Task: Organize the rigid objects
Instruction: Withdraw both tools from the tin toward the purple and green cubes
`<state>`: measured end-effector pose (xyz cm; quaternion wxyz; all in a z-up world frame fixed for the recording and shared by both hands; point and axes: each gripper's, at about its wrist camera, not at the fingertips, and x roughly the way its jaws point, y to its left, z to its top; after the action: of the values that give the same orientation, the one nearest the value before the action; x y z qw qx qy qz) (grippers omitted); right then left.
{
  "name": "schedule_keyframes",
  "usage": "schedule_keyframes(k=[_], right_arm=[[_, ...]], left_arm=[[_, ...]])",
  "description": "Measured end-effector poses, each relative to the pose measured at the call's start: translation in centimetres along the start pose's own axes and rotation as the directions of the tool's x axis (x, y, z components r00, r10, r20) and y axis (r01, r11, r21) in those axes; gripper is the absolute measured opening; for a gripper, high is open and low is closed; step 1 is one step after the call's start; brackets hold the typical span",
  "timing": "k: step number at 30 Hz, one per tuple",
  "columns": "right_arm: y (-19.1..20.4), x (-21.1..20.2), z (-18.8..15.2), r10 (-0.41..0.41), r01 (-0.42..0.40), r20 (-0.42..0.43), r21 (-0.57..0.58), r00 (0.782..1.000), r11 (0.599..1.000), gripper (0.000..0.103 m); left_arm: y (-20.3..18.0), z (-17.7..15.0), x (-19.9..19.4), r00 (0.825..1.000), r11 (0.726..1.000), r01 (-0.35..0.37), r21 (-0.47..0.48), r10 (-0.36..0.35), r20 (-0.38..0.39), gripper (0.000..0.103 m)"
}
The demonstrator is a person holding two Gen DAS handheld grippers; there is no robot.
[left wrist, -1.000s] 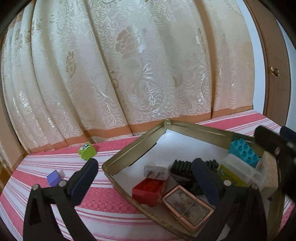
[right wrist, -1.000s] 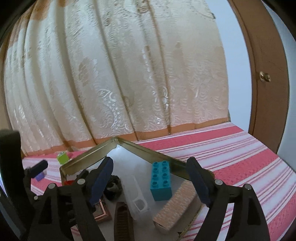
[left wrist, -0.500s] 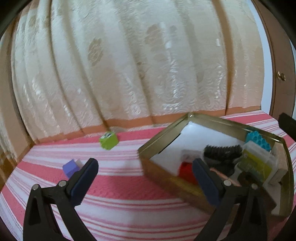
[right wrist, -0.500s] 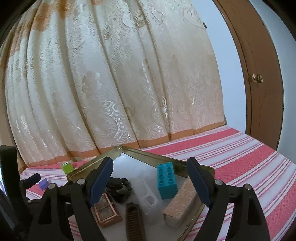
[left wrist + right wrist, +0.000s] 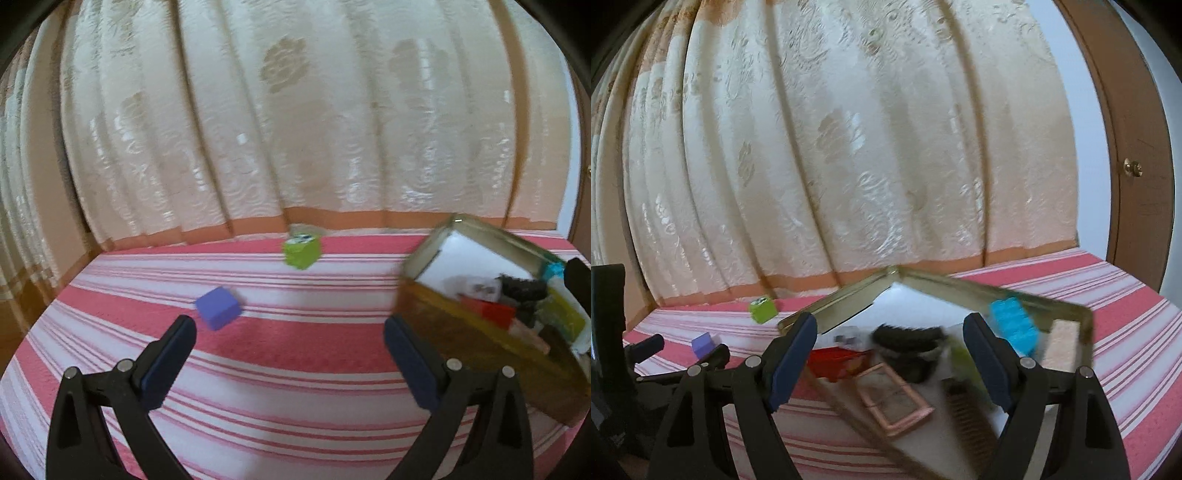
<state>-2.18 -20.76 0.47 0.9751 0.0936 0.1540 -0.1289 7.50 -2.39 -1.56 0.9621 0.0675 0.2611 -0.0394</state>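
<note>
Both hand-held grippers, left and right, stood wide open and empty. A purple cube and green cube lay on the striped bed, outside the metal tin. Fetching the purple cube seemed next, needing the left jaws centred around it

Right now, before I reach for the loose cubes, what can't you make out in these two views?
- Green cube: top-face print, smeared in both views.
- Tin: contents, blurred; near wall hides them in the left view.
- Purple cube: part hidden by left tool in the right view.
</note>
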Motion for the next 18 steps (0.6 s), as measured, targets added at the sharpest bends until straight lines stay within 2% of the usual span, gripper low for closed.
schedule_keyframes(k=[7,11,18], right_arm=[[4.2,1.3,-0.1,0.019,-0.019,0.001,-0.04,1.0,0.999,0.083],[5.9,2.3,-0.1,0.019,-0.02,-0.018,-0.031,1.0,0.999,0.083],[8.6,4.2,0.0,0.019,-0.02,-0.042,-0.04,0.999,0.999,0.083]], left_arm=[[4.3,-0.1,3.2,0.99,0.997,-0.03,-0.065,0.021,-0.137,0.103],[5.7,-0.1,4.2,0.984,0.995,-0.05,-0.081,0.035,-0.174,0.103],[7.7,-0.1,6.2,0.972,0.996,-0.037,-0.086,0.016,-0.234,0.102]])
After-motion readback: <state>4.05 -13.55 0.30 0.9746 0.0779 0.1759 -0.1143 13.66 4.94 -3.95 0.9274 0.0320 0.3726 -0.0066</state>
